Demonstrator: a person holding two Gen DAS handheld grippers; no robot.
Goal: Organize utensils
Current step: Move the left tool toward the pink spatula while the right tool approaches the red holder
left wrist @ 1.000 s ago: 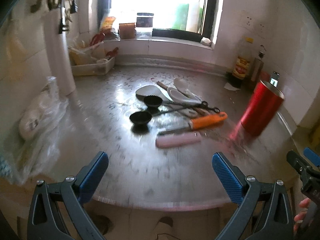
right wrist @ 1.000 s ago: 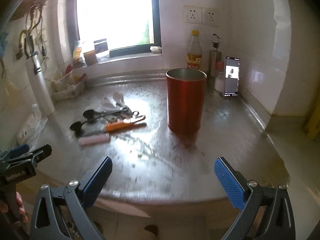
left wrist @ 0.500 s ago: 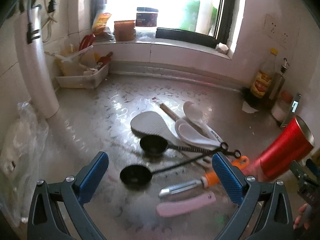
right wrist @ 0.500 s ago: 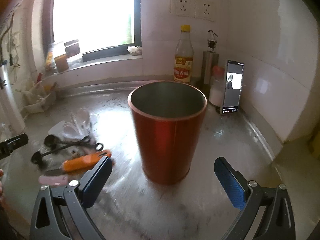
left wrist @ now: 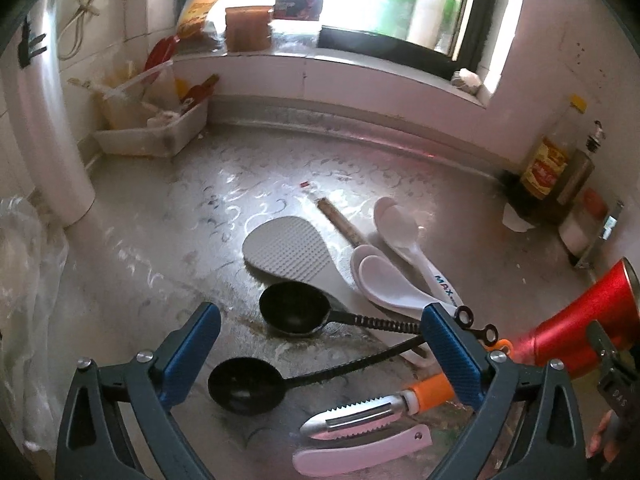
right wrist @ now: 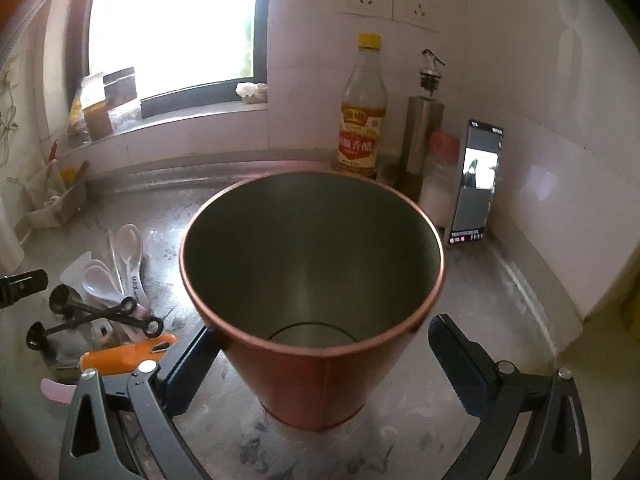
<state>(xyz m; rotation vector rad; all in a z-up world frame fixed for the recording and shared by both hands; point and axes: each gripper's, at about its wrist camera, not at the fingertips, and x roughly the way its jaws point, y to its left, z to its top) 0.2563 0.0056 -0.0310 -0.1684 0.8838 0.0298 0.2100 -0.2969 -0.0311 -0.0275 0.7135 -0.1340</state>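
Your left tongs (left wrist: 320, 356) are apart and have come low over the black scoop (left wrist: 244, 386). Your right tongs (right wrist: 320, 364), also apart, now straddle the red cup (right wrist: 316, 360) near the surface's (right wrist: 500, 300) front edge, so picking can begin.

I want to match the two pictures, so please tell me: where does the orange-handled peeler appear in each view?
Left wrist view: the orange-handled peeler lies low, right of centre, blade pointing left, its handle partly behind the right blue pad of the left tongs.
Right wrist view: only its orange handle shows, at lower left.
Shared landmark: the red cup, right of the peeler in both.
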